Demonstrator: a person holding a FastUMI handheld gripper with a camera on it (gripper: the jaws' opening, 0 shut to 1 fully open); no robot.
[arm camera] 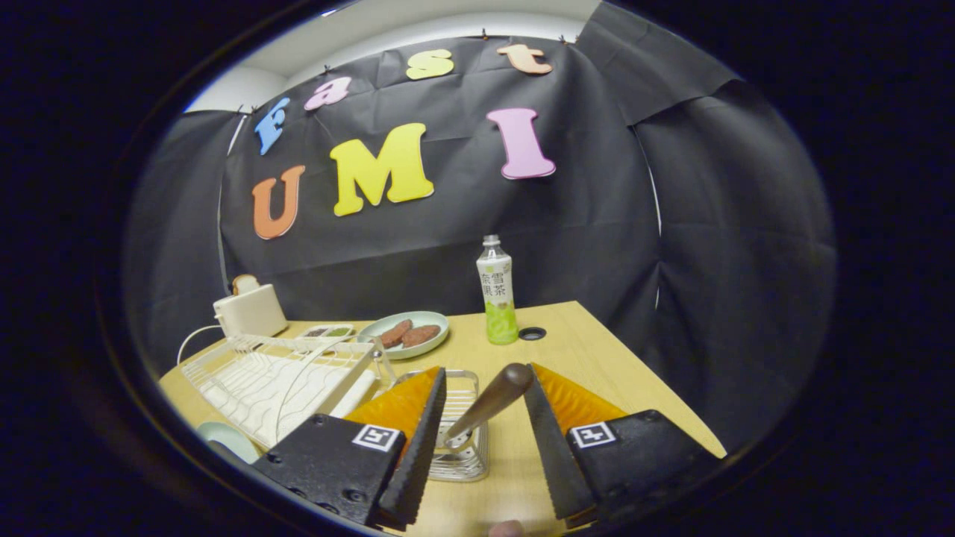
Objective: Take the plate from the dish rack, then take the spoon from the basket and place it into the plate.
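Gripper jaws released, wide apart. Spoon stands tilted in wire basket btwn them, brown handle leaning to 2 o'clock, near the right jaw. Dish rack at 10 o'clock on counter; plate edge just below rack.

Our gripper has its fingers spread, and the spoon handle pokes up between them, leaning against the right finger. The wire basket sits right under us. The dish rack crowds the left side, with the plate of sausages and the tea bottle further ahead. We see bare table off to the right.
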